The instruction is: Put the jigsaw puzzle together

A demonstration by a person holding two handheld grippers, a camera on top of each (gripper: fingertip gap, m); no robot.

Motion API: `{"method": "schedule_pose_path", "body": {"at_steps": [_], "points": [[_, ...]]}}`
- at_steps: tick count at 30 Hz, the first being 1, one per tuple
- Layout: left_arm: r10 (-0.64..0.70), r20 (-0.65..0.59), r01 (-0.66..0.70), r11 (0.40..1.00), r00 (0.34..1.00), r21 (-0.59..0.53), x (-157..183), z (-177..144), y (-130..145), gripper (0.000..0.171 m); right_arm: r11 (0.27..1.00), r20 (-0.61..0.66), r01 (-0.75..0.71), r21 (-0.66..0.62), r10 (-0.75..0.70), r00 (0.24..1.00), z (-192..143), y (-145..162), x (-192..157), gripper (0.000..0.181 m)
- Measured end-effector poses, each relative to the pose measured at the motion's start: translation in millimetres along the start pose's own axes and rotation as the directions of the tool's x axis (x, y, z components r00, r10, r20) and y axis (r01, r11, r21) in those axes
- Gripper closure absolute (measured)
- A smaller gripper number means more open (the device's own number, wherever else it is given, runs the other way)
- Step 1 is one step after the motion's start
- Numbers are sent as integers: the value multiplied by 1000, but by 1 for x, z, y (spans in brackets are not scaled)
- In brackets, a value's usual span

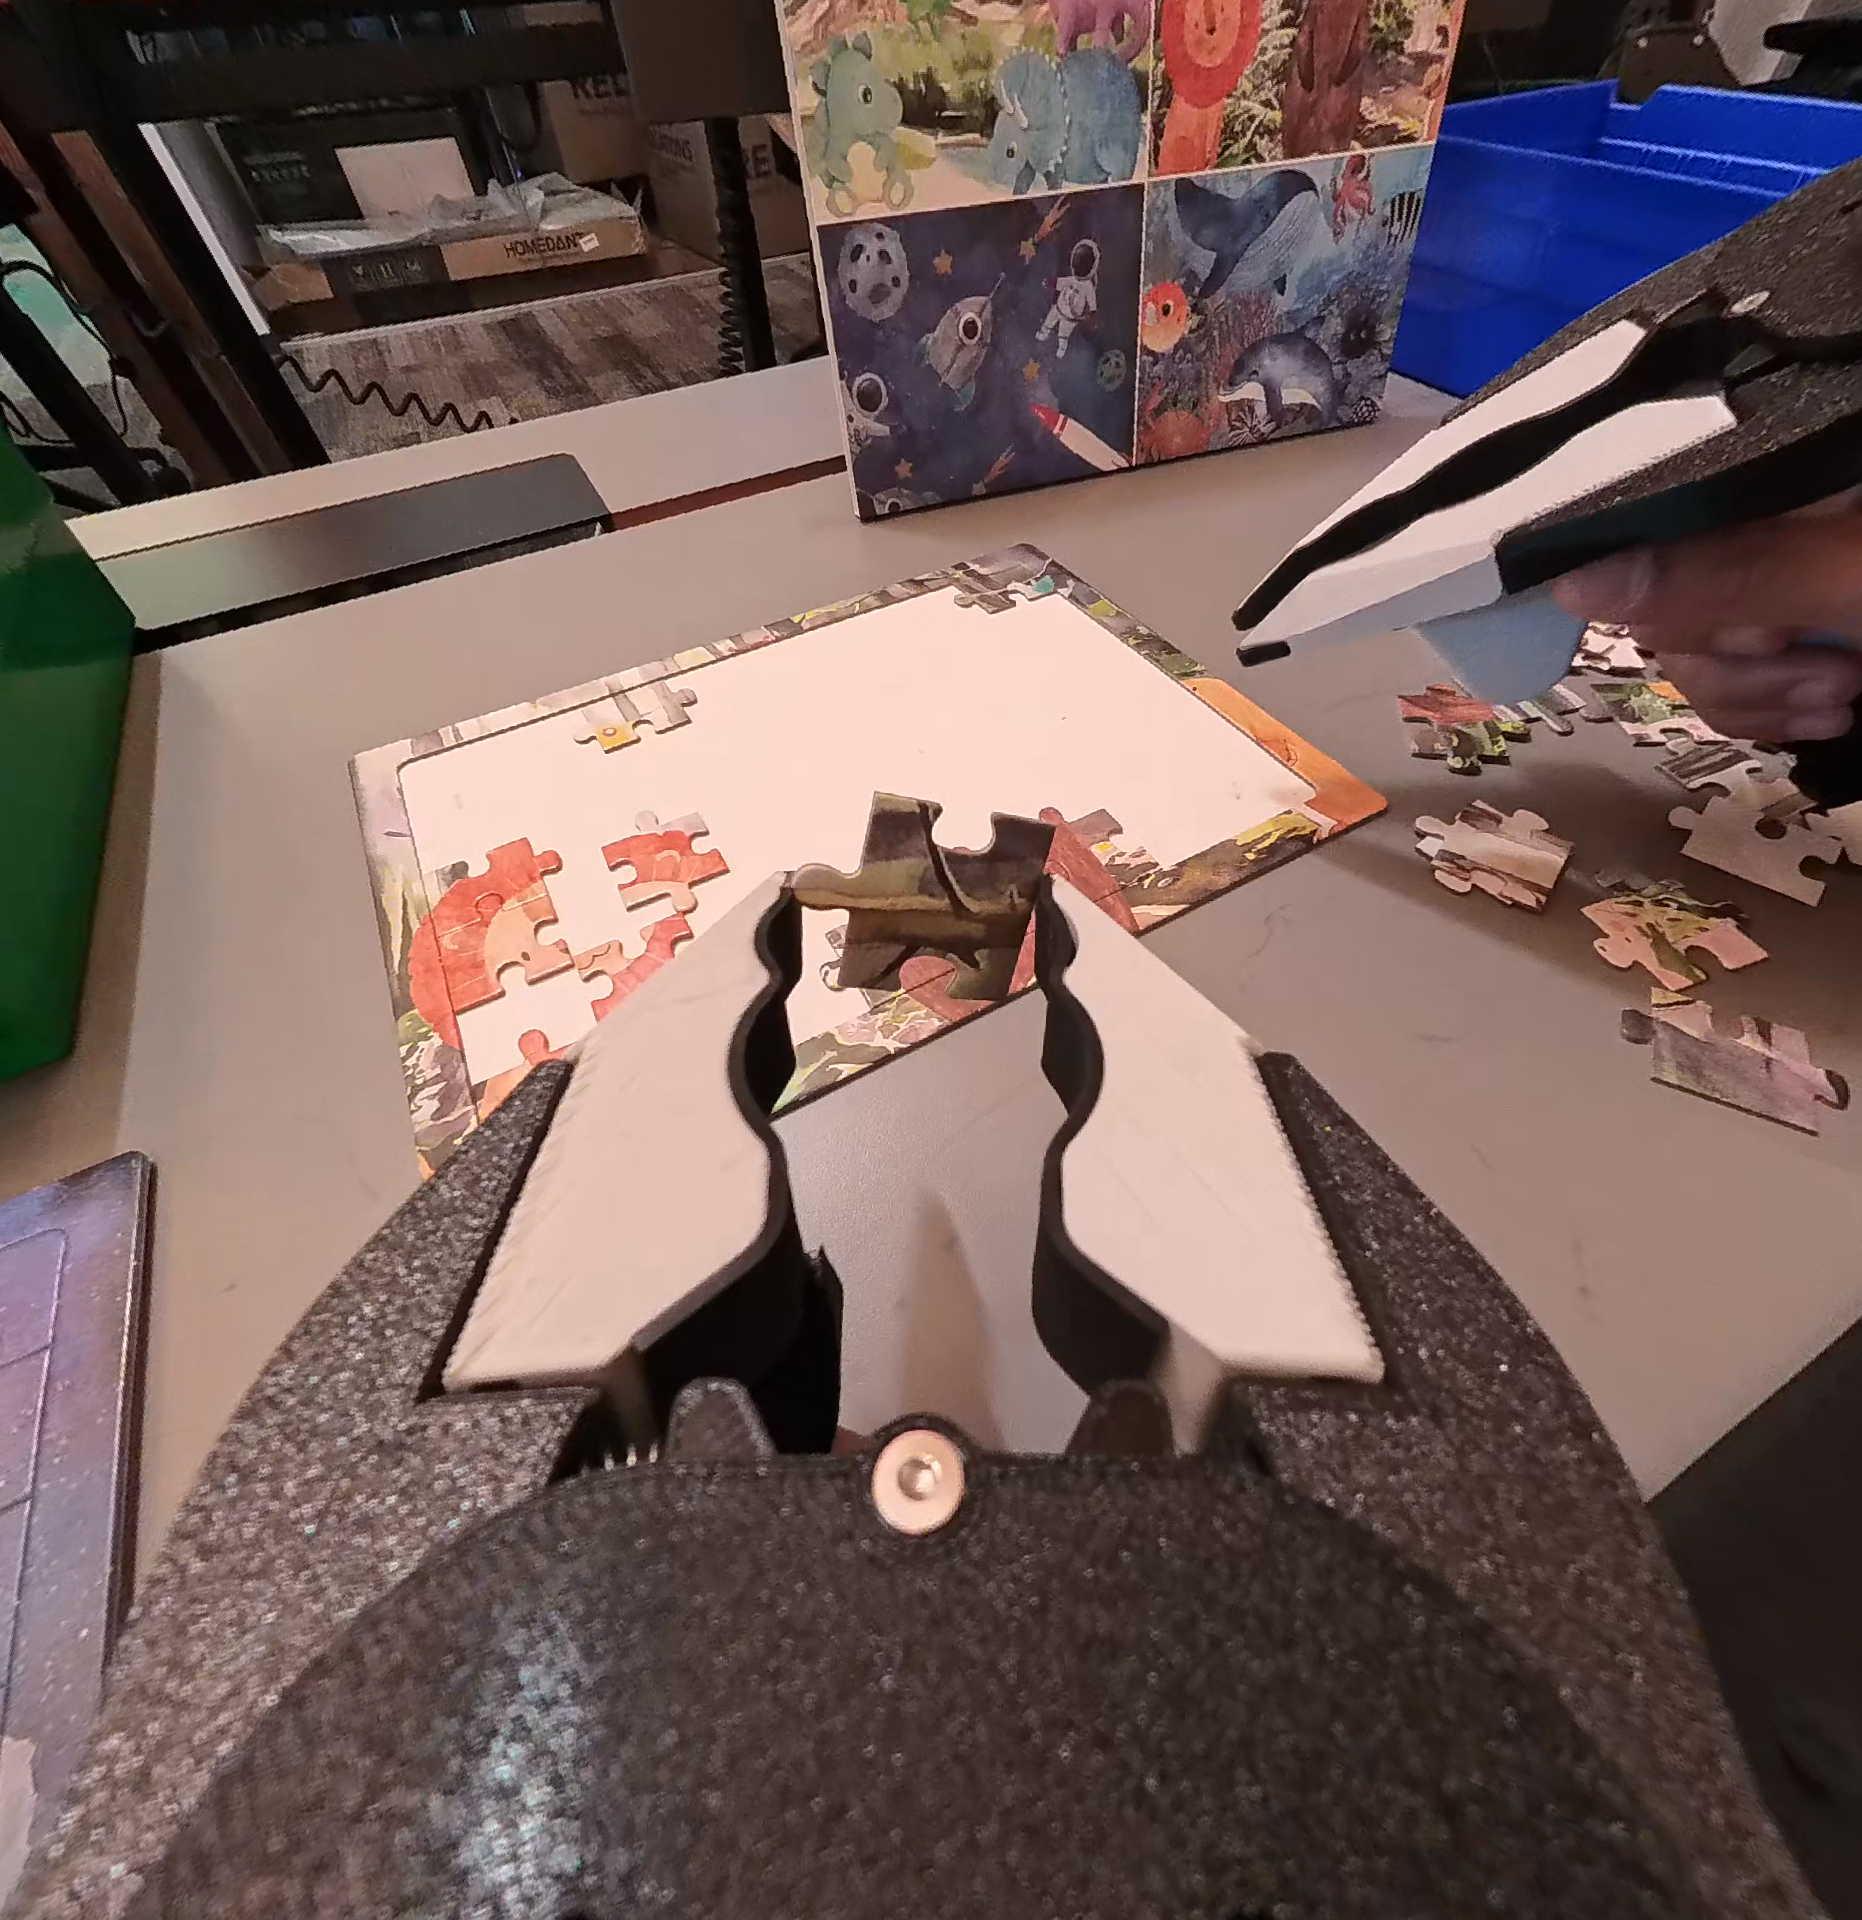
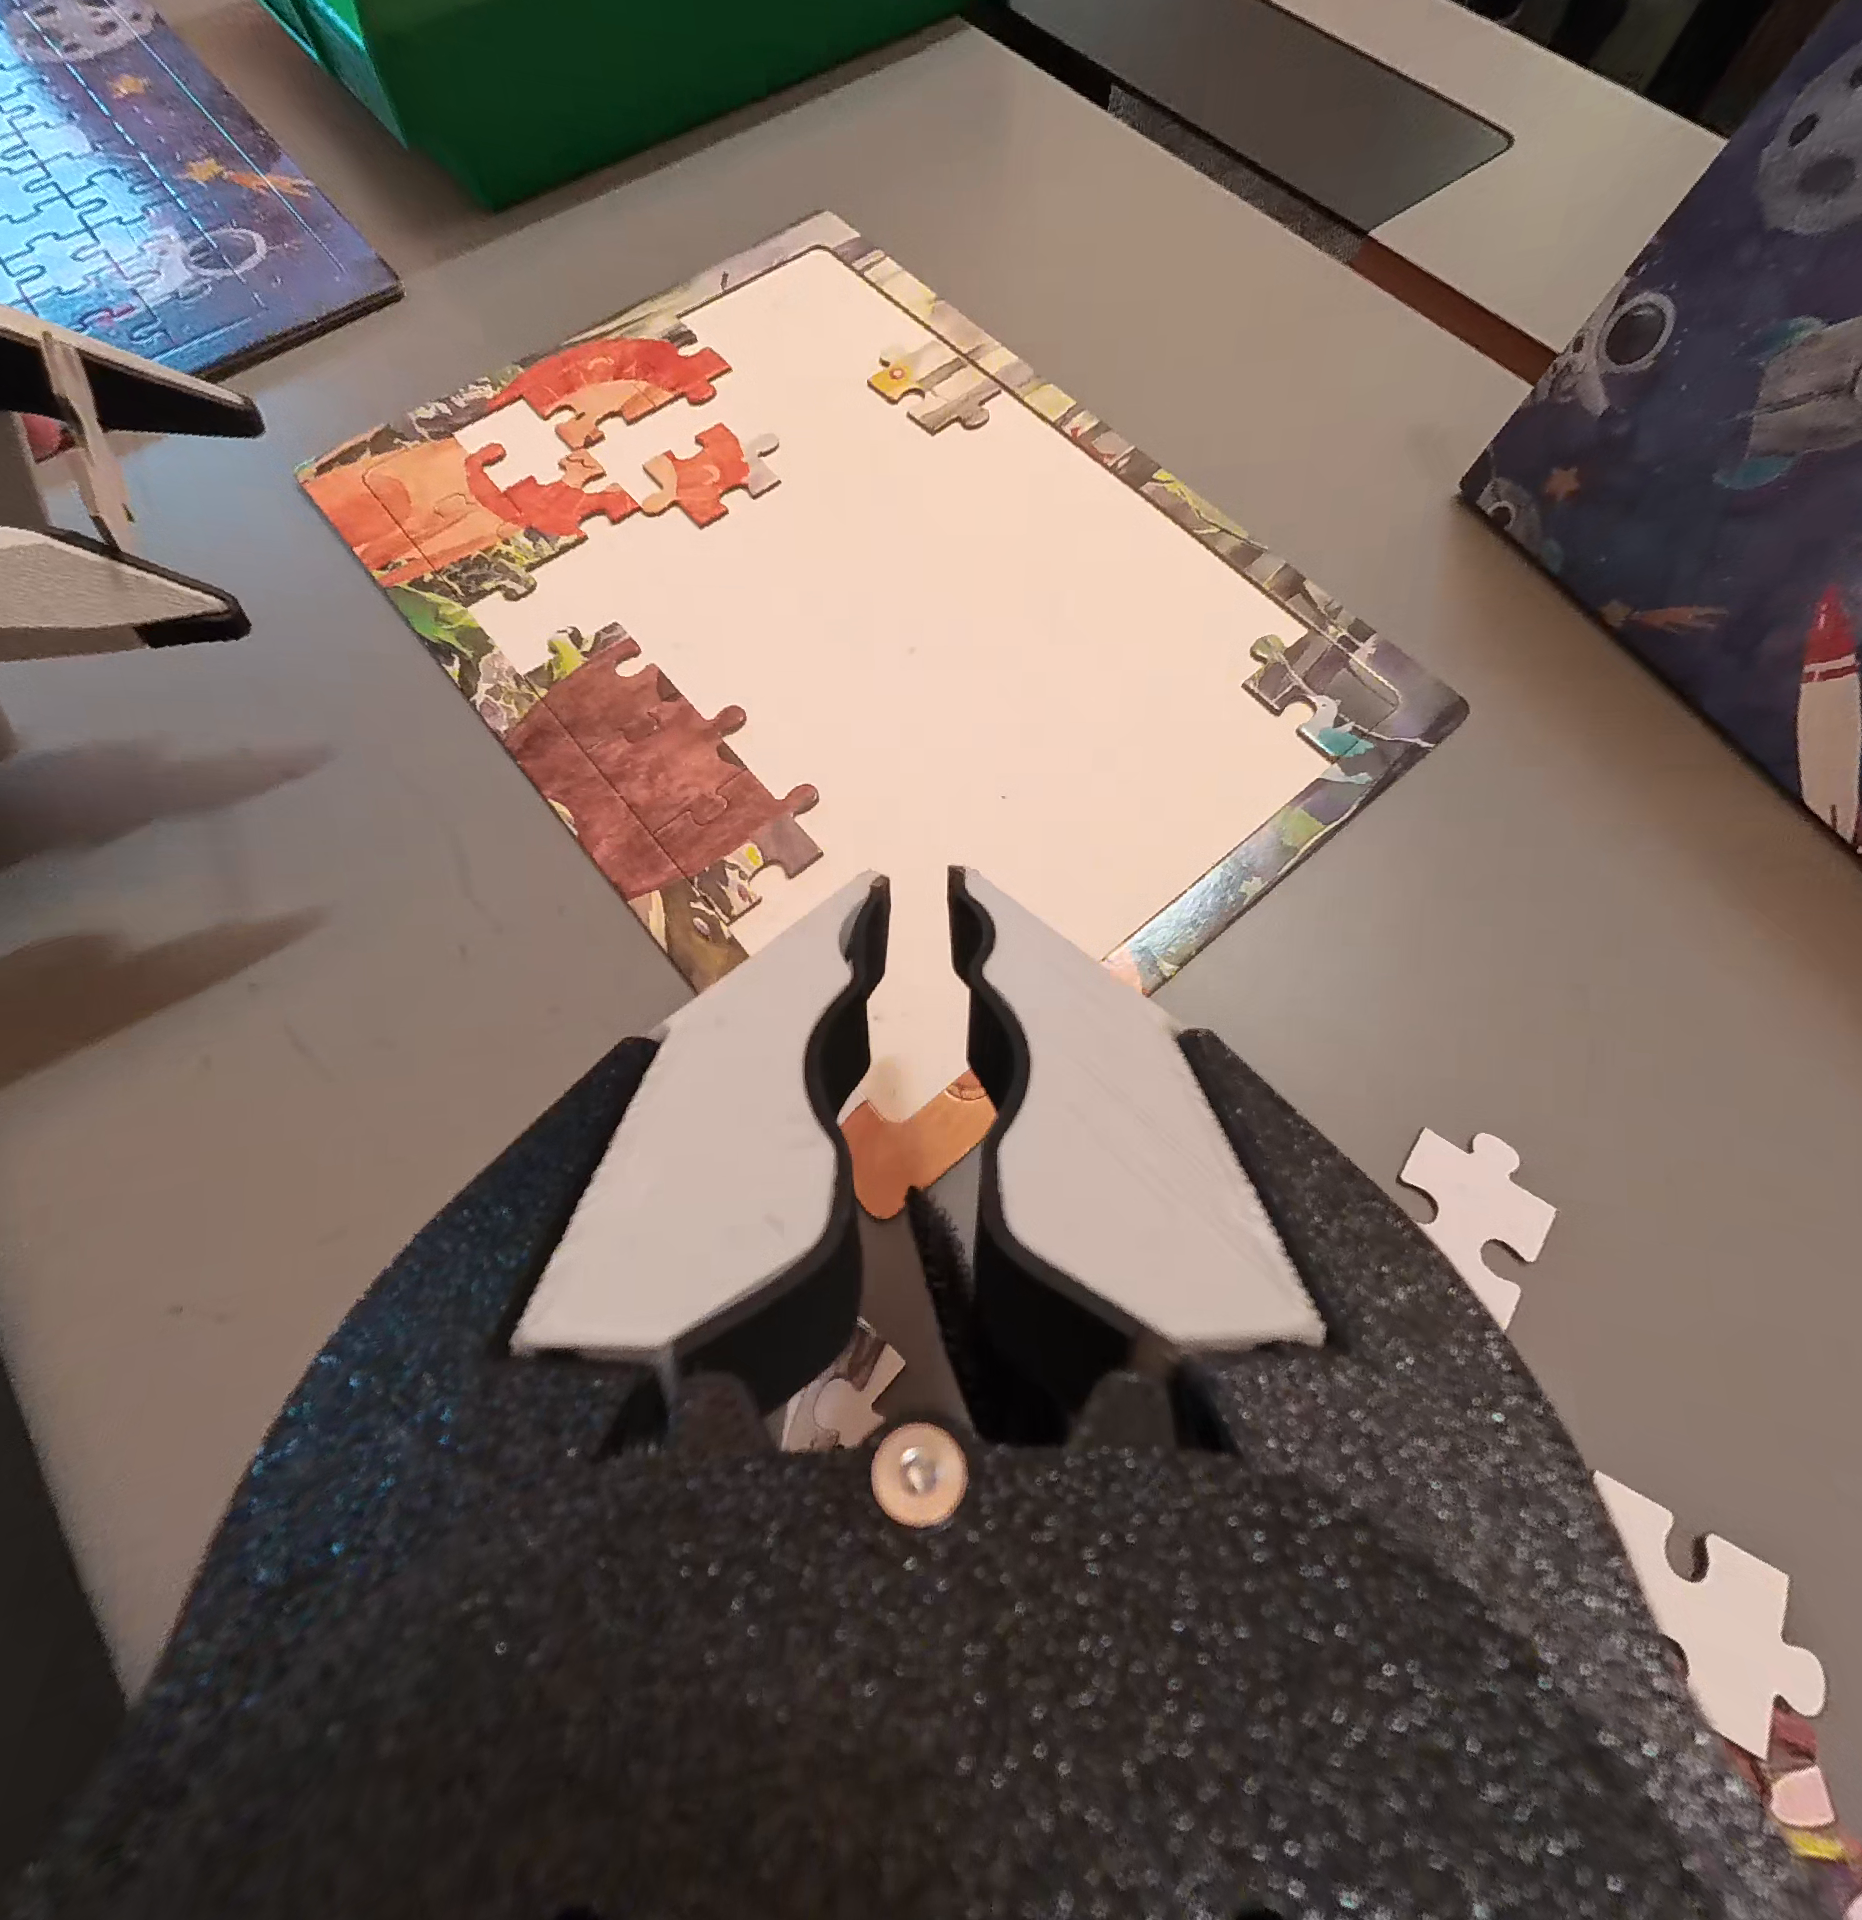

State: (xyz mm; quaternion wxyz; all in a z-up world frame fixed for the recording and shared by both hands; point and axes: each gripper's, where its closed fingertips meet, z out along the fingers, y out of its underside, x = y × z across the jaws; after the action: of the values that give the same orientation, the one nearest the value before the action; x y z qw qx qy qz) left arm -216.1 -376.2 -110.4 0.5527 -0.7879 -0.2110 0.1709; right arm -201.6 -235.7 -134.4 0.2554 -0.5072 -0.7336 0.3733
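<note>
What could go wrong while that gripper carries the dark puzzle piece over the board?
The left gripper pinches the dark puzzle piece only by its edges, so it could twist or drop. Lowered carelessly, it might knock the placed orange lion pieces loose in the puzzle tray. The right gripper hovers nearby and could collide.

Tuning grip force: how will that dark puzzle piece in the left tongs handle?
The puzzle piece looks like thin flat card: probably light and fairly stiff. Held by its edges in the left tongs, tilted above the puzzle tray, it may pivot or slip; hard squeezing could bend its tabs.
</note>
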Motion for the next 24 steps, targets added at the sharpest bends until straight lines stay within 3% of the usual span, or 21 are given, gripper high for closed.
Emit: {"method": "schedule_pose_path", "body": {"at_steps": [24], "points": [[4,2,-4,1000,1000,-10,0,2,2,127,999,3,30,-19,-30,1000,3,2,-5,170]]}}
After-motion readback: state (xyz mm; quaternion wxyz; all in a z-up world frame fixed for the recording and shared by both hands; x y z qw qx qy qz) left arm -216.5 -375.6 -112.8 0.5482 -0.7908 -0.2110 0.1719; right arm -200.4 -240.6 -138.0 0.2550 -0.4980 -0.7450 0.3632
